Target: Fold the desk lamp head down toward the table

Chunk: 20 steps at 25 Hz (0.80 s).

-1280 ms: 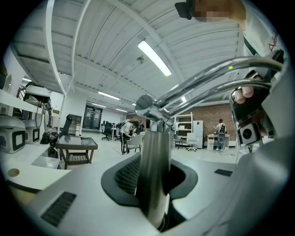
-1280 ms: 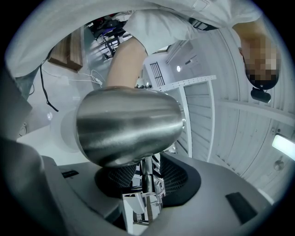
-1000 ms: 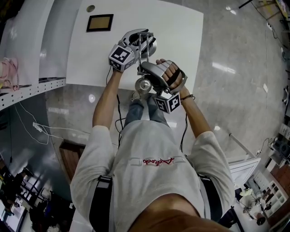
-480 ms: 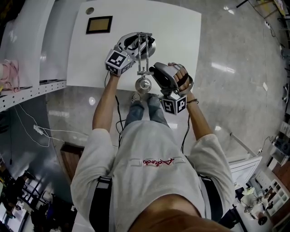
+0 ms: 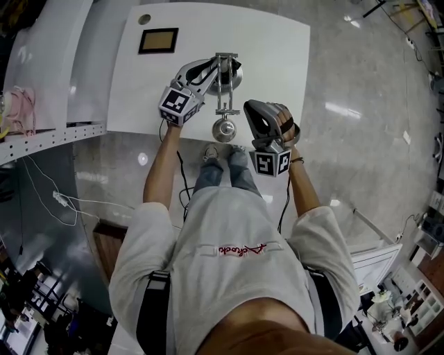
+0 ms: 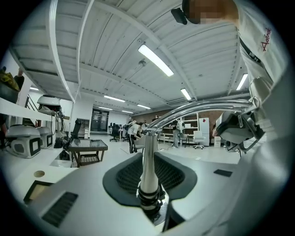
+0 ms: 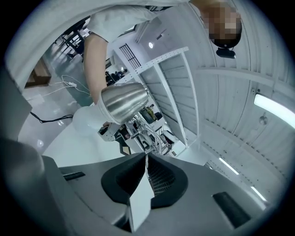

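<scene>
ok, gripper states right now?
Left gripper: jaws closing, pads on the lamp post.
Right gripper: jaws closing, together, nothing between.

Large open-plan lab or workshop: ribbed ceiling with strip lights (image 6: 156, 60), shelving (image 6: 192, 120), office chairs (image 6: 199, 138), glossy polished floor (image 5: 361, 139).

1. White table (image 5: 277, 48), with a flush dark panel (image 5: 158, 40) and a round hole (image 5: 144, 19) near its far-left corner.
2. Glossy grey stone floor (image 5: 361, 139), ceiling lights reflected in it.
3. White shelf (image 5: 48, 135) at left; thin white cable (image 5: 52, 197) on the floor below.
4. White ribbed ceiling (image 6: 115, 41), long strip lights (image 6: 156, 60).
5. Open hall behind: glass-topped side table (image 6: 87, 146), with desks, chairs and shelving far off.
</scene>
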Motion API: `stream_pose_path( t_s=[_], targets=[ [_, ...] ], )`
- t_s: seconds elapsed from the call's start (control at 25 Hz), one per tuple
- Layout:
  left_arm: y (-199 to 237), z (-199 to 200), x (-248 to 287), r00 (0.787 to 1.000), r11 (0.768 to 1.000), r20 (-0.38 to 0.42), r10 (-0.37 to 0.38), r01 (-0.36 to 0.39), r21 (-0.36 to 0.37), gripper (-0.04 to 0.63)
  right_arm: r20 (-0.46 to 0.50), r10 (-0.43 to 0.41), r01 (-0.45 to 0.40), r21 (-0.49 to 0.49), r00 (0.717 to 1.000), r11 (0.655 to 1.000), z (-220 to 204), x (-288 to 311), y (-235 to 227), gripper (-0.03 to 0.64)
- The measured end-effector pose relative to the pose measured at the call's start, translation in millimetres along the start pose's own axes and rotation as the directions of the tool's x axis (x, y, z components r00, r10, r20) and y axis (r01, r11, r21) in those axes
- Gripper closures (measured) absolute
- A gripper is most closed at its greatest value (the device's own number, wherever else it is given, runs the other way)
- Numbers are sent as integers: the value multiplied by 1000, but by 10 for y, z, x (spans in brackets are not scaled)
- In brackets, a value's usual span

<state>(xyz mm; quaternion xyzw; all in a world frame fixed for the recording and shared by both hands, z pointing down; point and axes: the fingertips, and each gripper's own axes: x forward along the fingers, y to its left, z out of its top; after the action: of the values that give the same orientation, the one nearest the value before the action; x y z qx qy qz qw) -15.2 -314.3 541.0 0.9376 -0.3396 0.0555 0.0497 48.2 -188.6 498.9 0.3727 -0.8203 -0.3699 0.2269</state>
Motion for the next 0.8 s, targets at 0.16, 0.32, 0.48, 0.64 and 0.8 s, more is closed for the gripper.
stream_pose_path(
  t_s=[0.16, 0.32, 0.48, 0.64, 0.8],
  targets=[
    [-9, -13, -78, 1000, 1000, -3, 15, -15, -2, 547, -24, -6, 7, 55, 1000, 998, -30, 0, 7, 603],
    [-23, -33, -112, 1000, 1000, -12, 18, -19, -12, 569, -47, -20, 25, 126, 999, 992, -83, 7, -24, 601],
    [-56, 32, -153, 1000, 999, 2, 29, -29, -13, 569, -72, -51, 68, 249, 996, 966, -136, -3, -132, 601],
    [-101, 78, -242, 999, 999, 14, 46, -46, -28, 569, -111, -115, 157, 549, 987, 821, -246, -63, -315, 603],
    [-176, 171, -372, 997, 997, 27, 71, -70, -39, 569, -163, -99, 188, 727, 982, 661, -336, -144, -319, 603]
  ],
)
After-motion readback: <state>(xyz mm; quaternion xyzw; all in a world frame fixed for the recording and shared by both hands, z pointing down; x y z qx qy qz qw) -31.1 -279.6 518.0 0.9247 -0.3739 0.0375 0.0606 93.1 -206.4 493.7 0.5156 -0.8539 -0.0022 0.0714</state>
